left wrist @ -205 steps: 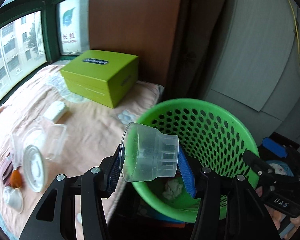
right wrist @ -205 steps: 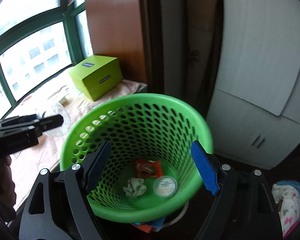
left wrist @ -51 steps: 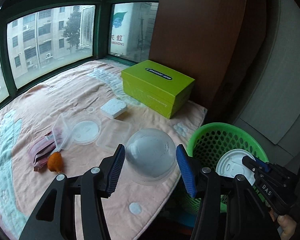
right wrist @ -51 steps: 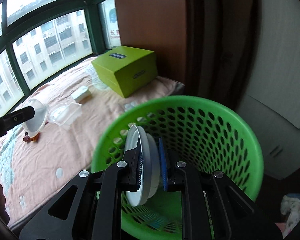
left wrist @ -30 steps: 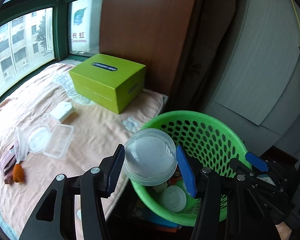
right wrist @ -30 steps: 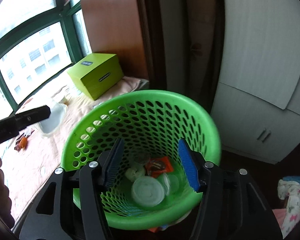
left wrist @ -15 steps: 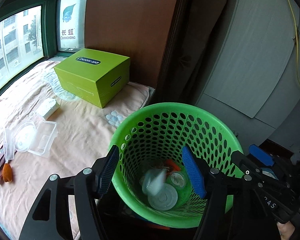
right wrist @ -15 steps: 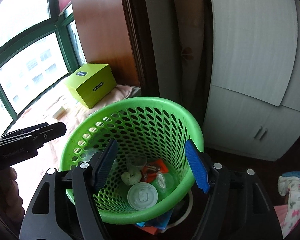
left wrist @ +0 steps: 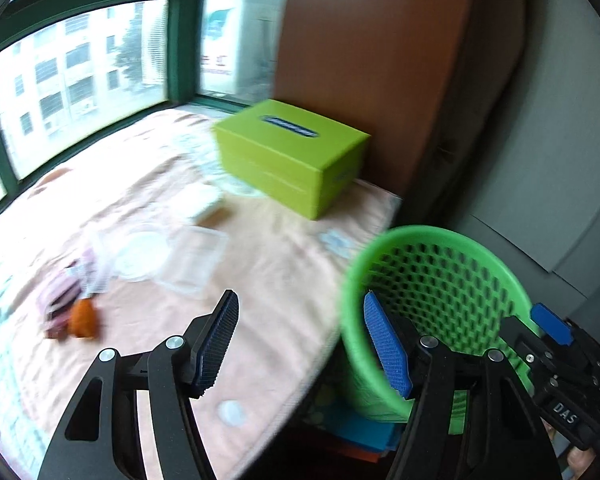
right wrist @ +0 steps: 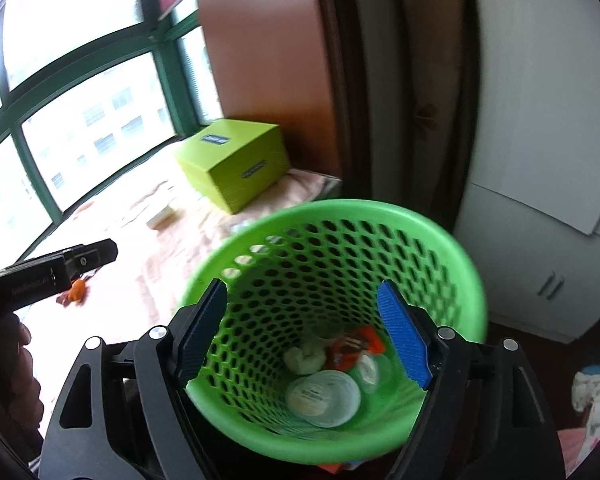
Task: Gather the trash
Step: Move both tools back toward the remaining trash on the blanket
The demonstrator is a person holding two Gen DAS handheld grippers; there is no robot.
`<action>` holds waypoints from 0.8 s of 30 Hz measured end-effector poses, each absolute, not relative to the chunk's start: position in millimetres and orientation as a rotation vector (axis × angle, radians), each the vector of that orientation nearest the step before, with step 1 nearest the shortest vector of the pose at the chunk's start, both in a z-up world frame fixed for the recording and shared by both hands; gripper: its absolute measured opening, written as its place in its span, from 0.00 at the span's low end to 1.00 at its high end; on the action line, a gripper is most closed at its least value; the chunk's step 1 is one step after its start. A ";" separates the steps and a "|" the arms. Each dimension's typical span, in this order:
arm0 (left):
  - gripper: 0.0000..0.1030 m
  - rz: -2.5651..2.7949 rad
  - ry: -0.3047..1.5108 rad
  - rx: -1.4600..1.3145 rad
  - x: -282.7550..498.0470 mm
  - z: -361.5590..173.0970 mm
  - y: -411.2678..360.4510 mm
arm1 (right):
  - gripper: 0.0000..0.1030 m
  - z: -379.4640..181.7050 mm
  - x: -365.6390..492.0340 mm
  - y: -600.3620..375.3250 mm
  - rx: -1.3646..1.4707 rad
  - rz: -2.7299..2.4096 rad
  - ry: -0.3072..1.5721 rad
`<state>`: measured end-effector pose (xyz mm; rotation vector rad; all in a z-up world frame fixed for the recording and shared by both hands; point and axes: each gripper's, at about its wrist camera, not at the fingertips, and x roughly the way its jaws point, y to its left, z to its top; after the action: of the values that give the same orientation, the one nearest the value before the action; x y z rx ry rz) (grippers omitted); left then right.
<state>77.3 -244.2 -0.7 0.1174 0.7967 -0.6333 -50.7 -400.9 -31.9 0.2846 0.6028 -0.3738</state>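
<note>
Big green-framed windows [left wrist: 80,76] stand behind a peach blanket [left wrist: 284,280]. Over its edge, the left gripper [left wrist: 302,342] is wide open and holds nothing. The right gripper [right wrist: 302,334] is wide open too, above the green basket [right wrist: 440,240], which holds a white lid [right wrist: 324,398] and an orange wrapper [right wrist: 354,346]. Its side reads "DAS". A clear tray [left wrist: 194,258] and a lime box [left wrist: 290,156] sit on the blanket.

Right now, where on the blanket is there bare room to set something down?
Bare: the near blanket between the clear tray and the basket, and the far strip by the window. Crowded: the left cluster of tray, lid and orange scrap.
</note>
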 end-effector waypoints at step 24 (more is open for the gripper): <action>0.61 -0.220 0.823 -0.034 172.7 -13.9 -50.5 | 0.76 -30.5 72.5 -286.0 0.172 -0.072 0.660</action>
<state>172.7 -50.5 -13.9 -0.0342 0.8225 -0.2205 72.5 -286.0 -30.5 0.1716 0.6601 -0.0720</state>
